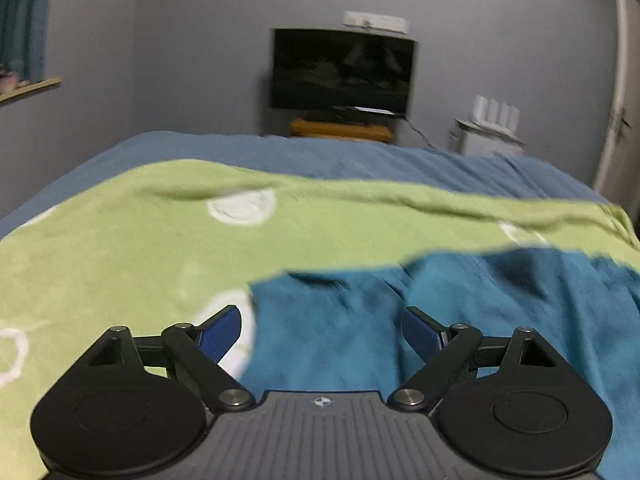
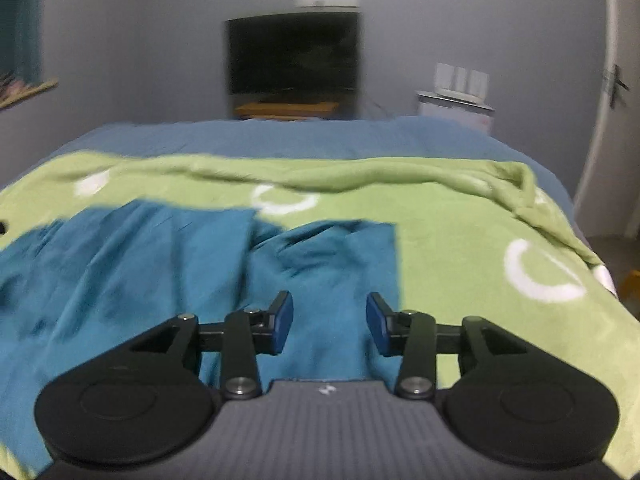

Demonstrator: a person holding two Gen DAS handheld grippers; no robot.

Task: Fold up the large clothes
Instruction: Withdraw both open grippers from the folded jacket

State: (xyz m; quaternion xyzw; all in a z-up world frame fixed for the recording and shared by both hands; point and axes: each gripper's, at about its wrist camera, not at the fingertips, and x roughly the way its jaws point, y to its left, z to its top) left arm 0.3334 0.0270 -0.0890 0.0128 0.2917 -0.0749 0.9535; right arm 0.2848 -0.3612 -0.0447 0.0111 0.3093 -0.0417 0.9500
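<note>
A teal garment (image 1: 460, 312) lies rumpled on a green blanket (image 1: 120, 248) with white rings, spread over a bed. My left gripper (image 1: 322, 334) hovers over the garment's left edge, its blue pads wide apart and nothing between them. In the right wrist view the same teal garment (image 2: 180, 272) fills the left and middle, its straight right edge beside the green blanket (image 2: 480, 216). My right gripper (image 2: 330, 322) stands above the garment's near right part, jaws partly apart, holding nothing.
The bed has a blue sheet (image 1: 320, 156) showing at its far end. Beyond it stand a dark TV (image 1: 342, 70) on a low orange stand, a white cabinet (image 1: 488, 140) and a door (image 1: 618, 92) at the right. A grey wall is behind.
</note>
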